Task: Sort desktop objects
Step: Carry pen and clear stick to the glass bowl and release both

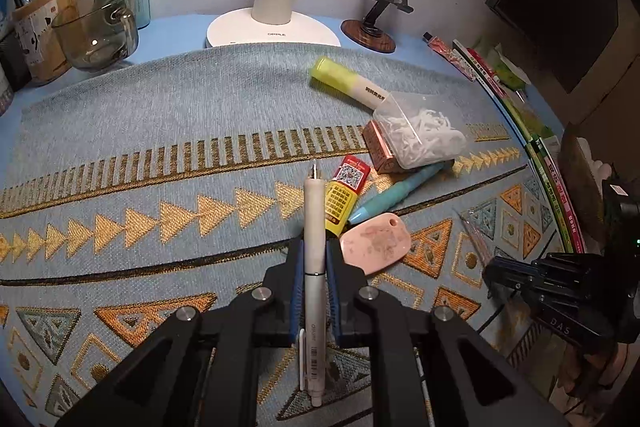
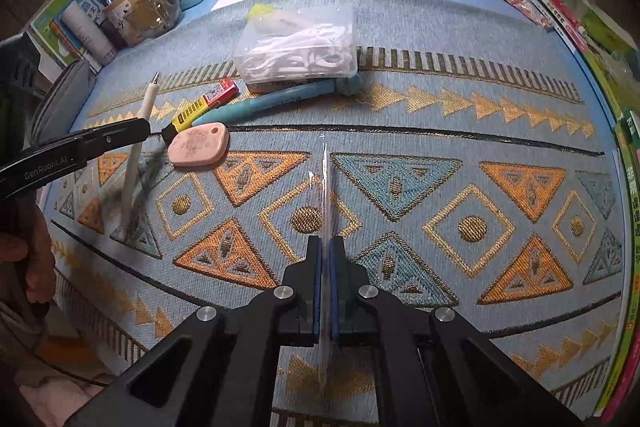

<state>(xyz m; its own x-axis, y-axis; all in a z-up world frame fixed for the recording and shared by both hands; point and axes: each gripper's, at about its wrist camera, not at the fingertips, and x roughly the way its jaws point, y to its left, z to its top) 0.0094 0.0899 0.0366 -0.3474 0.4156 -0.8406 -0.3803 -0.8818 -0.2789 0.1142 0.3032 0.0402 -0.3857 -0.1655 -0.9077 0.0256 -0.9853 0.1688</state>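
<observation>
Gripping a white pen lengthwise between its pads, the left gripper hung just above the patterned cloth, the pen's tip pointing toward the far side. The right gripper was pinched on a thin clear strip, likely a transparent ruler, seen edge-on and hard to make out. Near the middle lay the unsorted pile: a pink eraser, a yellow-and-red lead case, a teal pen, a clear box of white bits and a yellow highlighter. The pen holder stood far left beside a glass mug. I judged 2 risks: the pen, held along the pads rather than across, might slide out when tilted toward the holder, and the ruler's edge could snag the cloth.
</observation>
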